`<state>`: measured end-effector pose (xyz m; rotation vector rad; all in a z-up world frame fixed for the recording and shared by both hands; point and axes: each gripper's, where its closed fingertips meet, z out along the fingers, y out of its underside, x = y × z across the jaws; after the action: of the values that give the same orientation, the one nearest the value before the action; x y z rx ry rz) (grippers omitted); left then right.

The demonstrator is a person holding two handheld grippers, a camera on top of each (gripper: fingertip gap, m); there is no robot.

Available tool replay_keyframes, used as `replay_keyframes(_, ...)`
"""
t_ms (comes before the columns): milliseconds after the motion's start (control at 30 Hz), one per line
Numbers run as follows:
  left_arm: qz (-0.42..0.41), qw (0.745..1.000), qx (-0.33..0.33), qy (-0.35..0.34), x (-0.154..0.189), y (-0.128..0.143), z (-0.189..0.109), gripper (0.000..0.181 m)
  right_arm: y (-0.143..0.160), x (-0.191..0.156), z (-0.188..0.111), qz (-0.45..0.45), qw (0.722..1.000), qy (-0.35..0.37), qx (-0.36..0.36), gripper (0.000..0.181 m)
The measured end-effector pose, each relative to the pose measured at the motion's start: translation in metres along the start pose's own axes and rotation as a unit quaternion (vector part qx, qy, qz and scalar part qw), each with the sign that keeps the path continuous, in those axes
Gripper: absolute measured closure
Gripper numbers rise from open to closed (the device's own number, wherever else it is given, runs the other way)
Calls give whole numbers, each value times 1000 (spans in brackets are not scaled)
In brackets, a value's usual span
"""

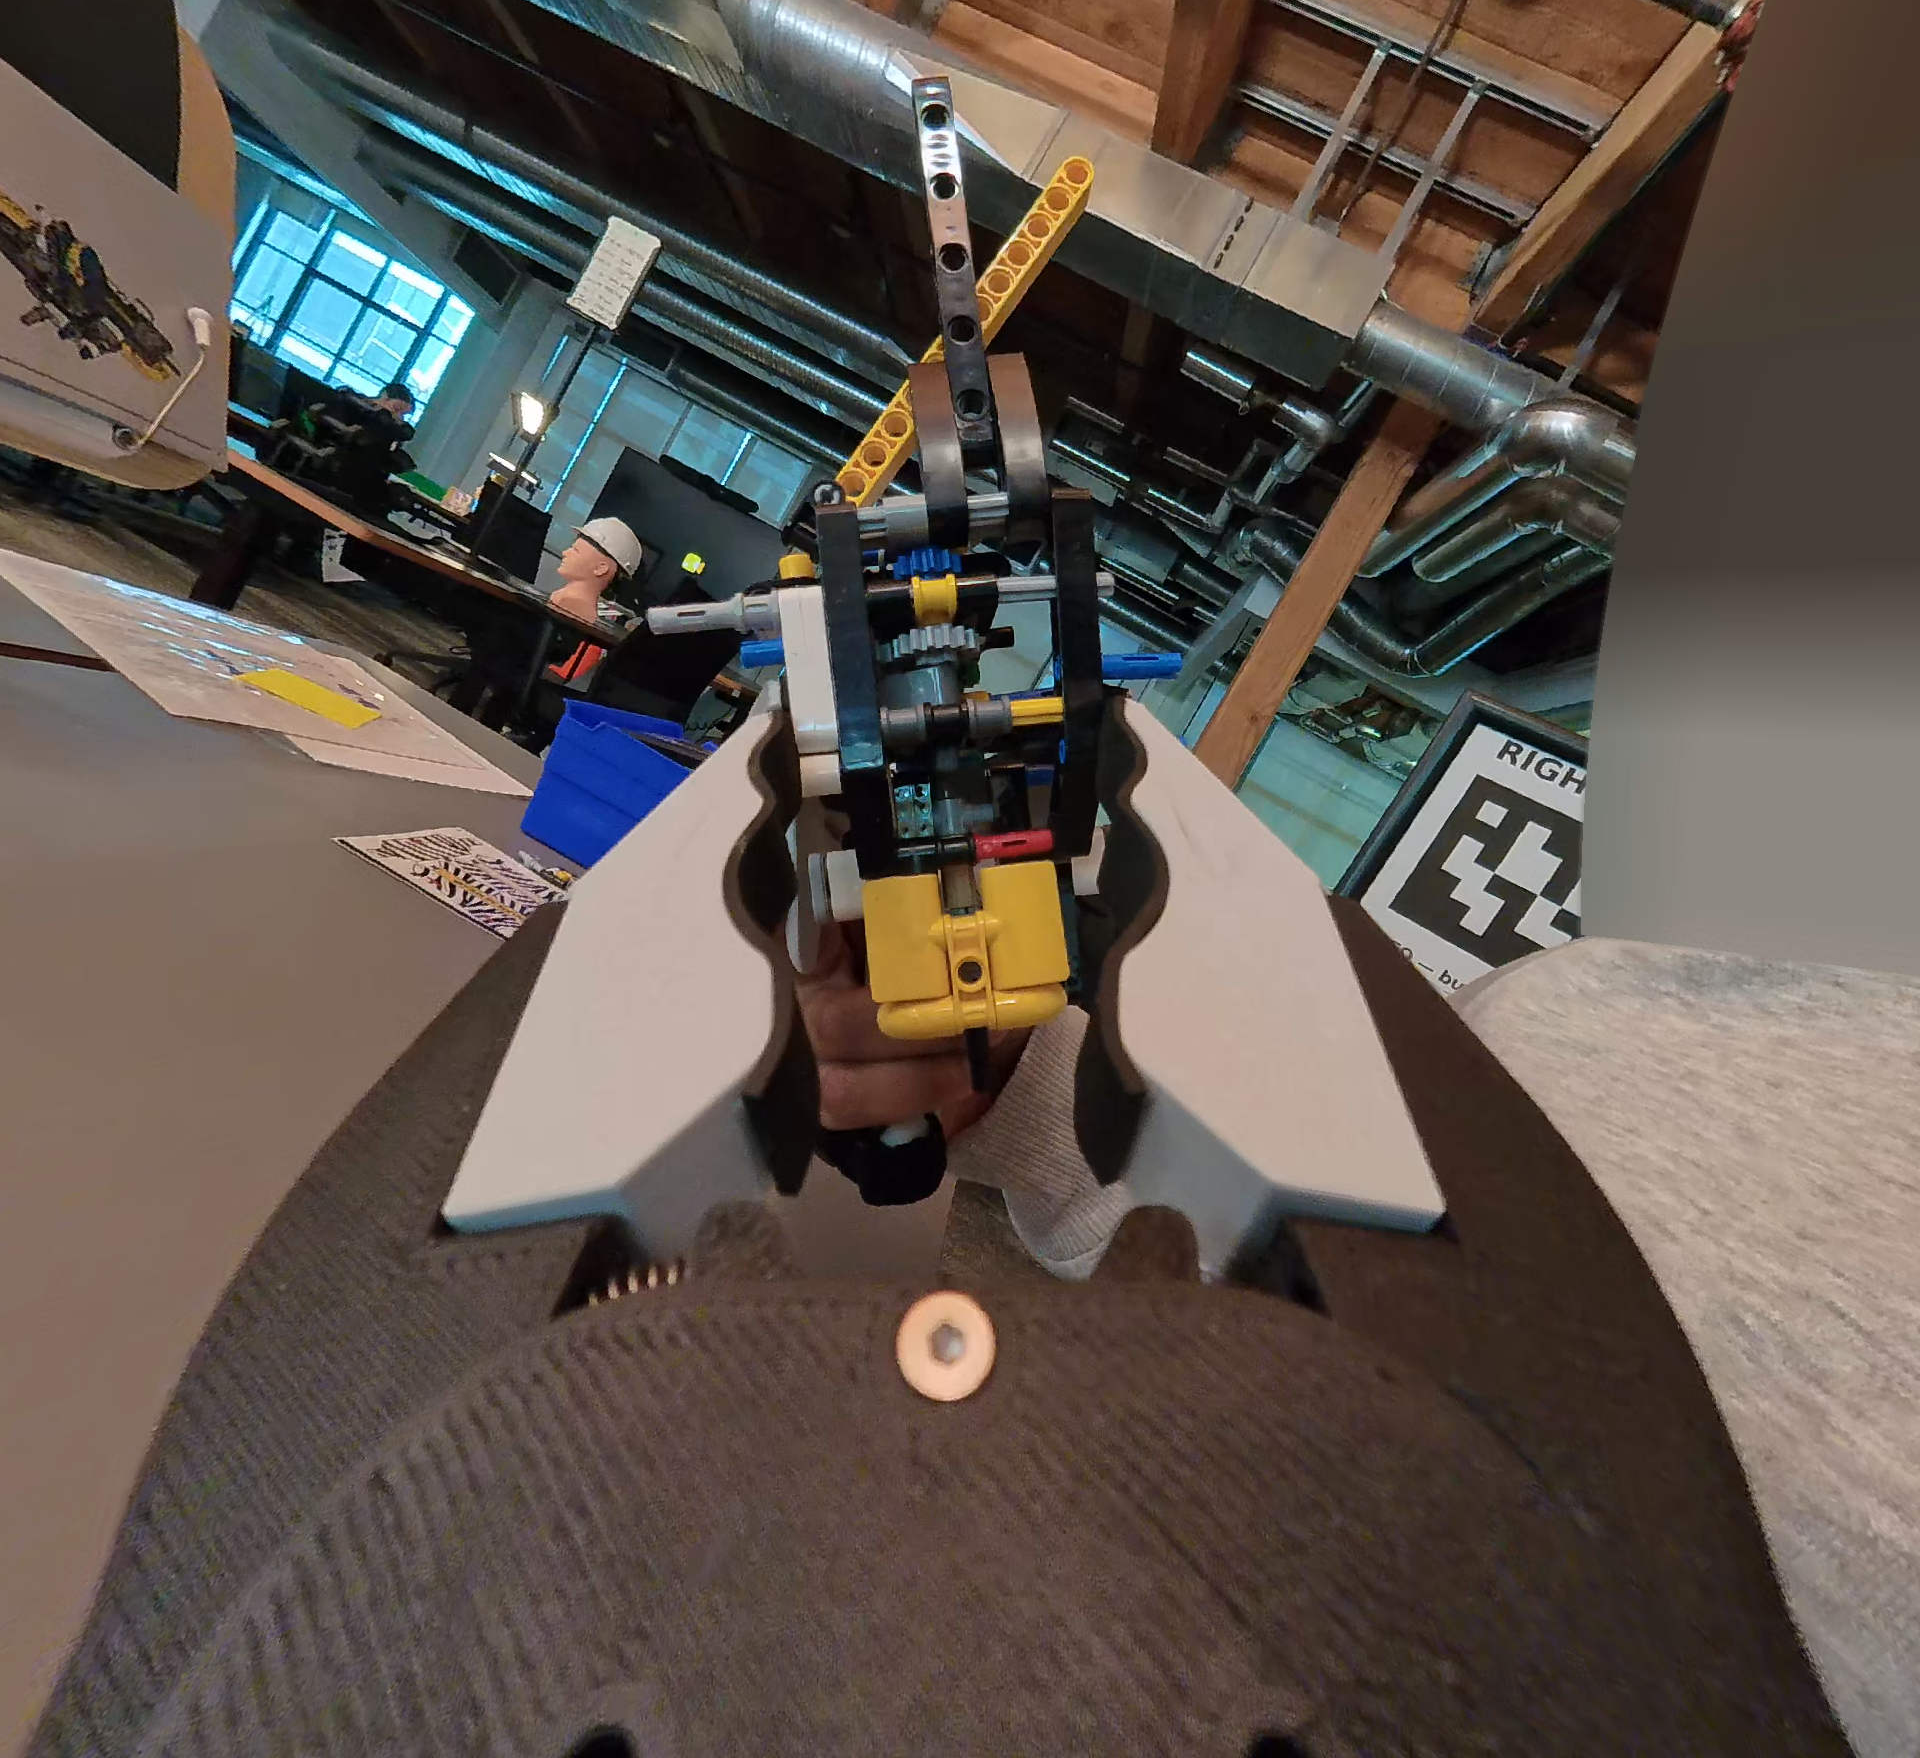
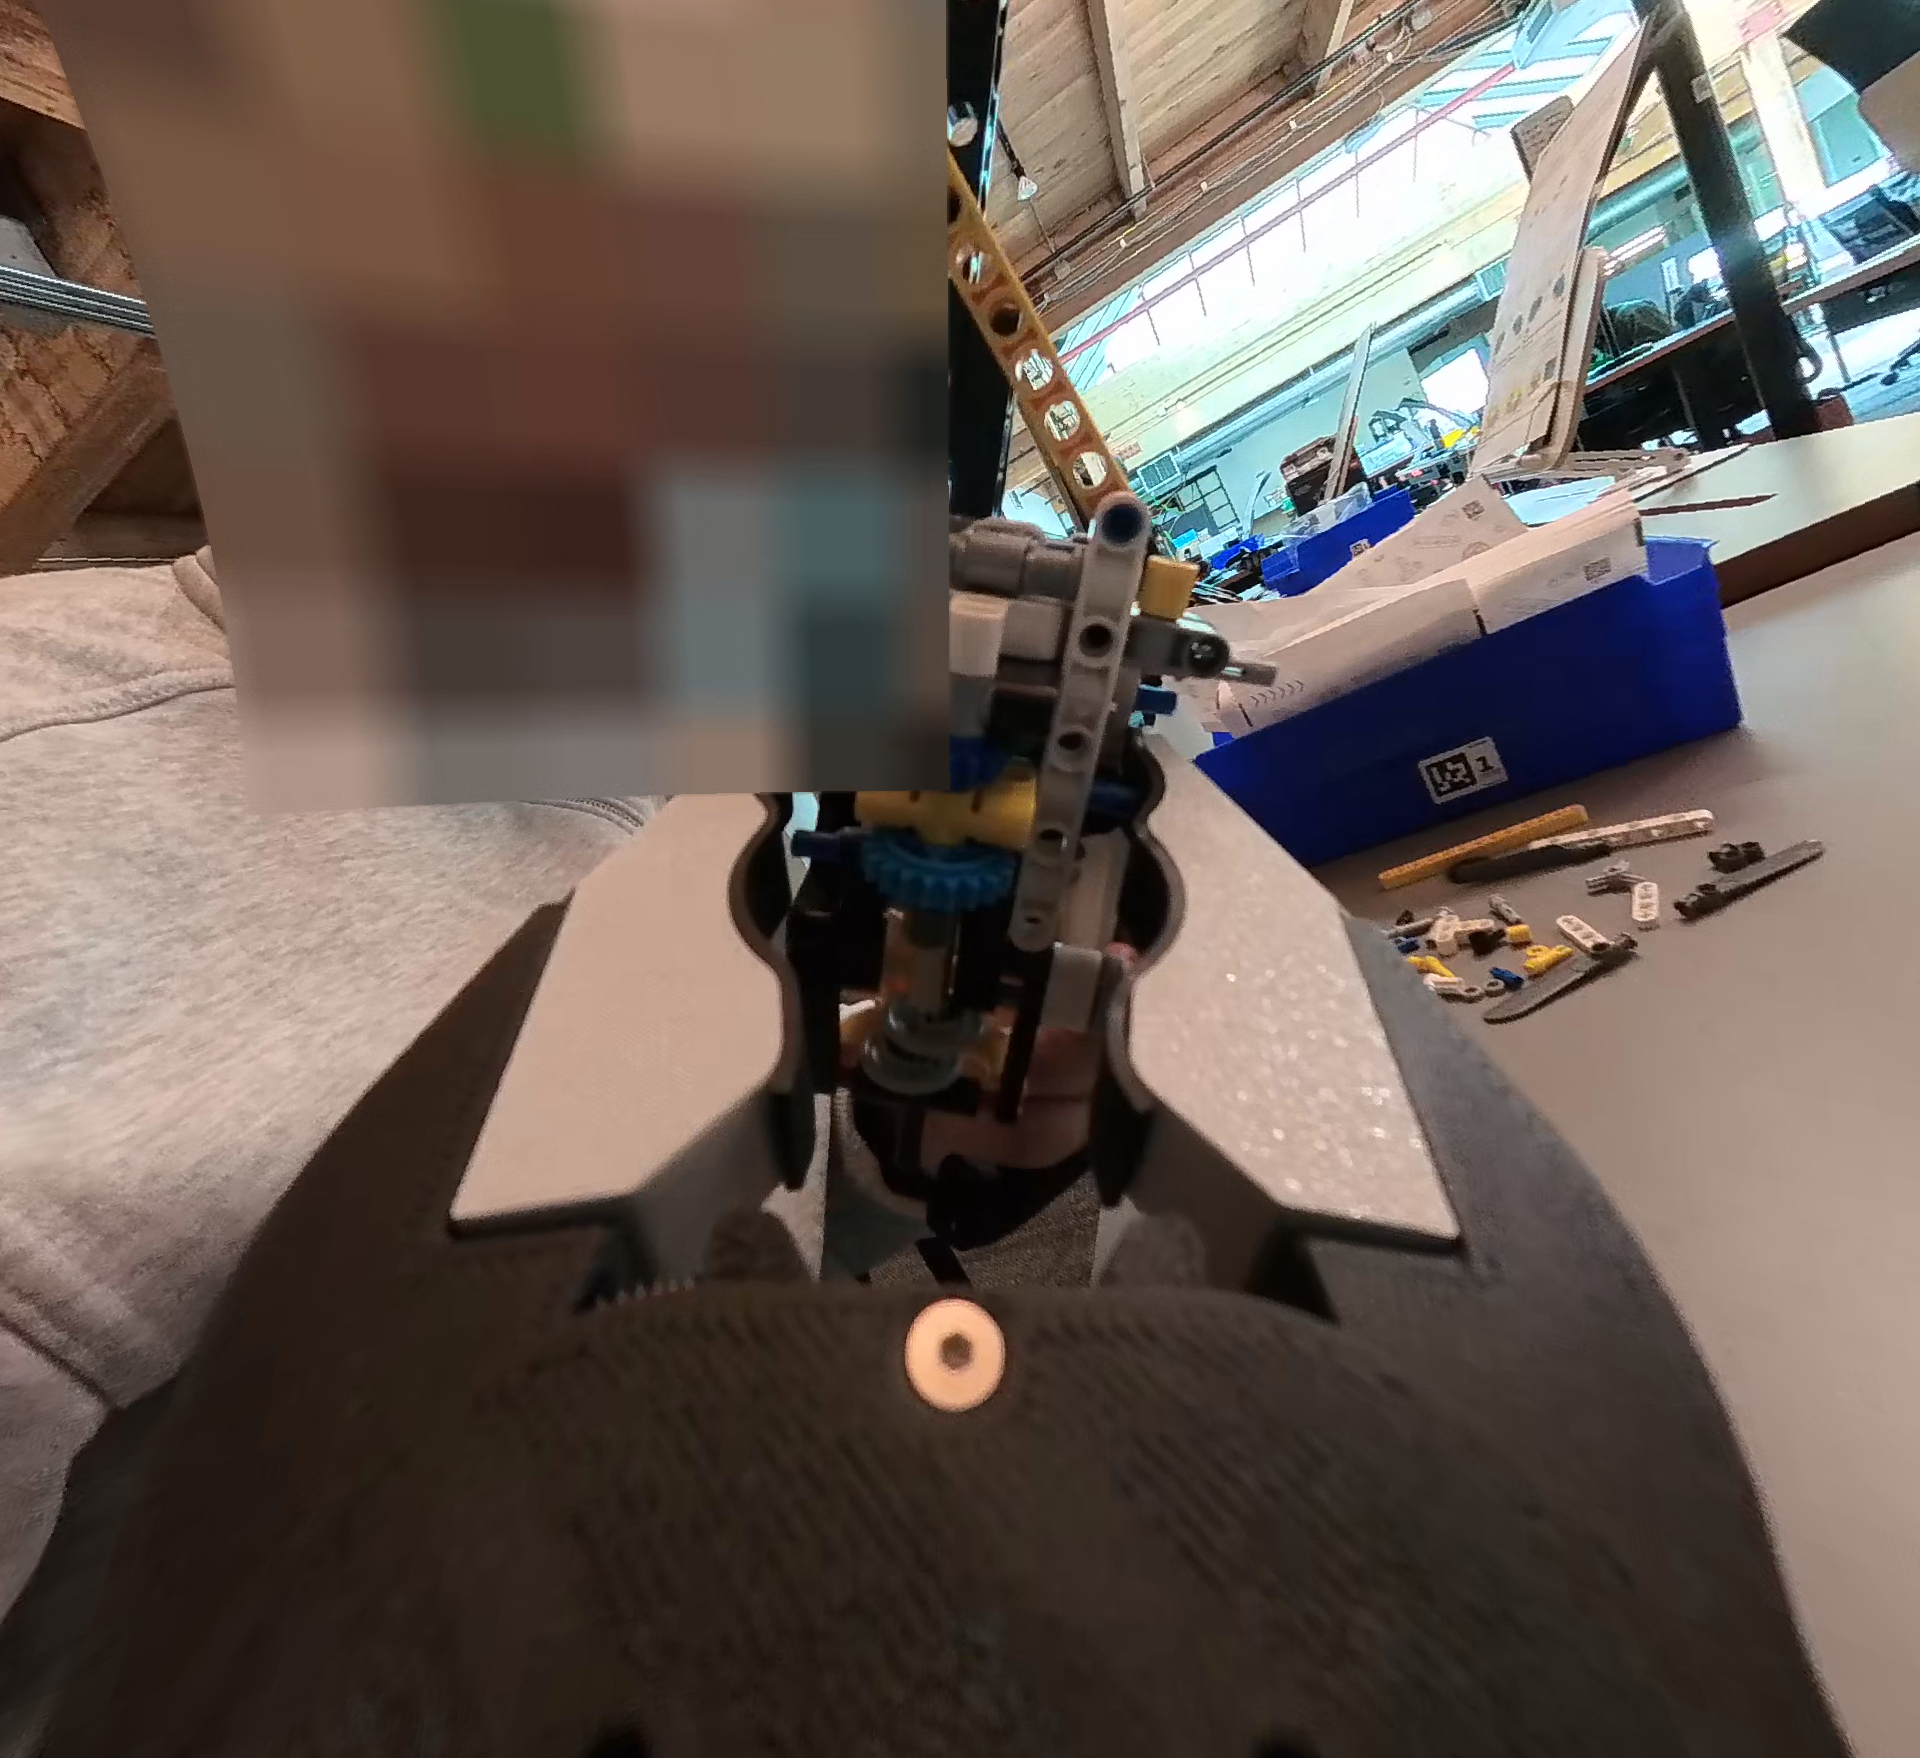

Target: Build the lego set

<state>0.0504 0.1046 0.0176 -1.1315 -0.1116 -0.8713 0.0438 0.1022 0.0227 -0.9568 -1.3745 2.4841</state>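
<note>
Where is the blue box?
In the right wrist view the blue box sits on the grey table to the right of the gripper, stuffed with white papers, with loose lego pieces scattered just in front of it.

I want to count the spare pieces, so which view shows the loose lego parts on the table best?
The right wrist view: the loose lego parts lie scattered on the grey table in front of the blue bin. The left wrist view shows none of them, only the lego assembly held up close.
</note>
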Motion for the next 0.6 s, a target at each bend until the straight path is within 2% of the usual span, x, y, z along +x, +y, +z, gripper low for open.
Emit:
replay_keyframes(33, -1, 1000, 0, 0, 0, 0, 0, 123, 0, 0, 0, 0, 1000, 1, 0, 119)
replay_keyframes(600, -2, 1000, 1, -2, 0, 0, 0, 123, 0, 0, 0, -1, 1000, 0, 7, 119)
